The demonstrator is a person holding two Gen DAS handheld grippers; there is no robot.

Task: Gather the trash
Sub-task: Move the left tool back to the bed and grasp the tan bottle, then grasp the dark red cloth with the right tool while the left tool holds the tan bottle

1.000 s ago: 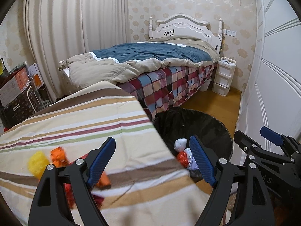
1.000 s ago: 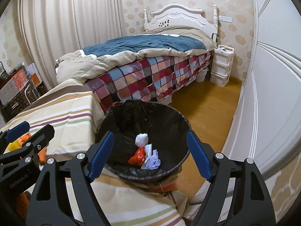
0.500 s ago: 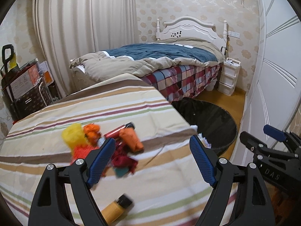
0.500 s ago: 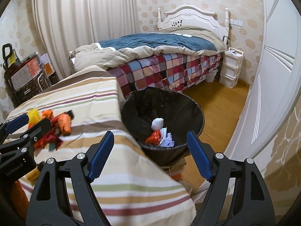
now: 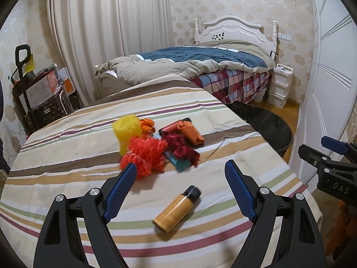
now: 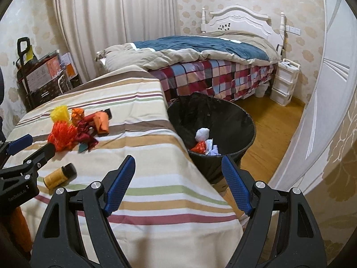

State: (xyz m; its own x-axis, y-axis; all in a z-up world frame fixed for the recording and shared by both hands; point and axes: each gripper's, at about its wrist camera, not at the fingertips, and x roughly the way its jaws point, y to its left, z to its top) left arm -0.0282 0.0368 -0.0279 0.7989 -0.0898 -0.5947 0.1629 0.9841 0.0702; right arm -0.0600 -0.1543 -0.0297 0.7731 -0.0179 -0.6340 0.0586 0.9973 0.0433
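Note:
A pile of trash lies on the striped tablecloth (image 5: 67,147): a yellow mesh ball (image 5: 126,130), an orange mesh ball (image 5: 145,154), dark red scraps (image 5: 181,144), an orange wrapper (image 5: 191,131). A small amber bottle with a black cap (image 5: 176,208) lies on its side nearer me. My left gripper (image 5: 180,178) is open and empty above the table, just short of the bottle. My right gripper (image 6: 178,176) is open and empty over the table's right edge. The black bin (image 6: 241,120) stands on the floor right of the table, with crumpled paper (image 6: 202,134) and orange trash (image 6: 198,147) inside.
A bed with a plaid cover (image 6: 214,76) stands behind the table and bin. A white drawer unit (image 6: 284,80) is beside the bed. White wardrobe doors (image 6: 323,84) run along the right. A loaded cart (image 5: 38,93) stands at the far left.
Both grippers have pulled back and up from the bin toward the table. The trash pile and the amber bottle have come into the left view. Both stay open.

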